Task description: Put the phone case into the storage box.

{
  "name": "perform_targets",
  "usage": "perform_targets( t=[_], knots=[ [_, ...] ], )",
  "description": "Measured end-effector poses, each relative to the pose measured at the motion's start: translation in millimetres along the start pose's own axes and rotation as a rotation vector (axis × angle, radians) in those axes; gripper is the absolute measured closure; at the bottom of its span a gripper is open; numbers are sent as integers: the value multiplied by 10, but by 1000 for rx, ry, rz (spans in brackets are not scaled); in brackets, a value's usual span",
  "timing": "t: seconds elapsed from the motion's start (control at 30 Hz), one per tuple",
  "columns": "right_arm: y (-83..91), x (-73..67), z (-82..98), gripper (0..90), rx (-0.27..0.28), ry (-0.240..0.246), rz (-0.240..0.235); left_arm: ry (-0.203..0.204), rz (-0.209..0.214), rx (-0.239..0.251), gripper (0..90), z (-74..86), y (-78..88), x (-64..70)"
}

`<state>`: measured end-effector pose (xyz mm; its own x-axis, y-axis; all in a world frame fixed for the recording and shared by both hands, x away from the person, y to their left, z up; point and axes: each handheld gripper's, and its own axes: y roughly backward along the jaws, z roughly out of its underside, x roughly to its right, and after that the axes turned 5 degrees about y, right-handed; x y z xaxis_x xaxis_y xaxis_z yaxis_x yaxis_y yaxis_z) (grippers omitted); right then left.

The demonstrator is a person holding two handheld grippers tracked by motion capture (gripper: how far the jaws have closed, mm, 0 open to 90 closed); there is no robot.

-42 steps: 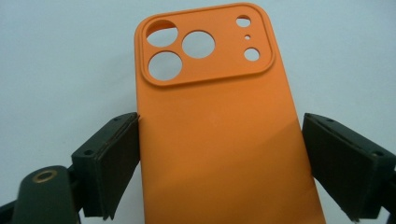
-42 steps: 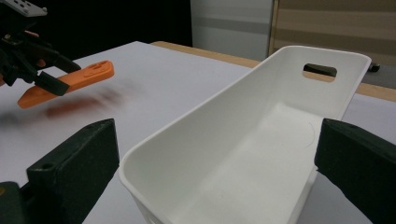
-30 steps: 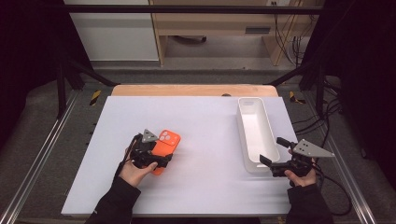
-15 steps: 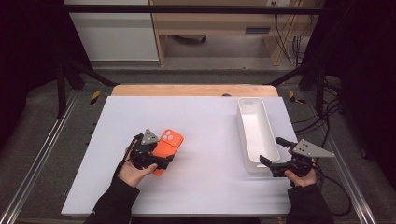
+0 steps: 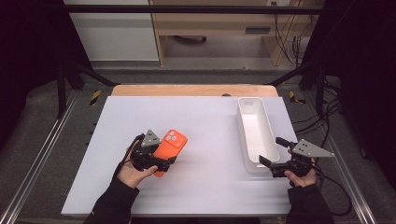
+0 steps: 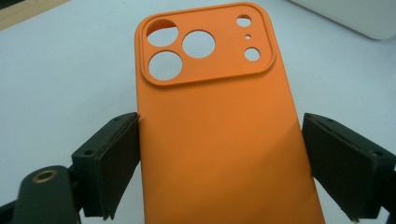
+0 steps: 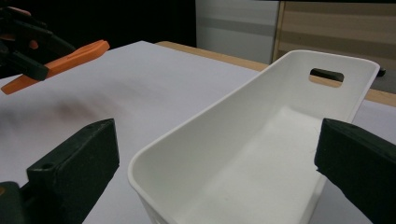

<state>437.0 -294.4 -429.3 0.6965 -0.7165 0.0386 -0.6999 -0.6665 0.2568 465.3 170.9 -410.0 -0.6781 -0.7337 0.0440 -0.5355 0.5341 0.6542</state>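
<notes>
Your white bench [image 5: 205, 116] sits in a dark room. Your left gripper [image 5: 156, 161] jaws clamp the orange phone case [image 6: 219, 130] between them, tilted off the bench. Your right gripper [image 5: 271, 161] jaws stand apart around the white bin [image 7: 261, 140] end.

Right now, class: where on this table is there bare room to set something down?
Bare white table lies between the orange phone case and the white bin, and along the far-left edge. It is crowded around the left gripper.

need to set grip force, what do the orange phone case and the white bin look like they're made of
Orange phone case: probably silicone or soft rubbery plastic; matte, even surface, rounded moulded camera cutouts. White bin: likely rigid moulded plastic; smooth, slightly glossy thin walls with a cut-out handle slot.
</notes>
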Motion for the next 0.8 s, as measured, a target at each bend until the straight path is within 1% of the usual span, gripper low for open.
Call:
perform_targets(
  t=[0.1, 0.33, 0.37, 0.4, 0.57, 0.6, 0.8],
  knots=[
    [-2, -8, -6, 5, -1, 2, -5, -16, 8, -3, 127, -6, -1, 29],
    [-3, -17, -22, 5, 5, 10, -10, -31, 21, -4, 128, -13, 4, 58],
    [-4, -28, -32, 5, 4, 11, -12, -37, 31, -11, 128, -16, 4, 73],
    [-4, -28, -32, 5, 4, 11, -12, -37, 31, -11, 128, -16, 4, 73],
    [-20, -51, -49, 5, 2, 21, -24, -57, 46, -19, 128, -27, 4, 124],
    [-26, -60, -57, 5, 2, 22, -33, -64, 53, -17, 128, -31, 6, 146],
    [-40, -96, -88, 5, 0, 35, -46, -87, 62, -27, 128, -40, 4, 191]
  ],
)
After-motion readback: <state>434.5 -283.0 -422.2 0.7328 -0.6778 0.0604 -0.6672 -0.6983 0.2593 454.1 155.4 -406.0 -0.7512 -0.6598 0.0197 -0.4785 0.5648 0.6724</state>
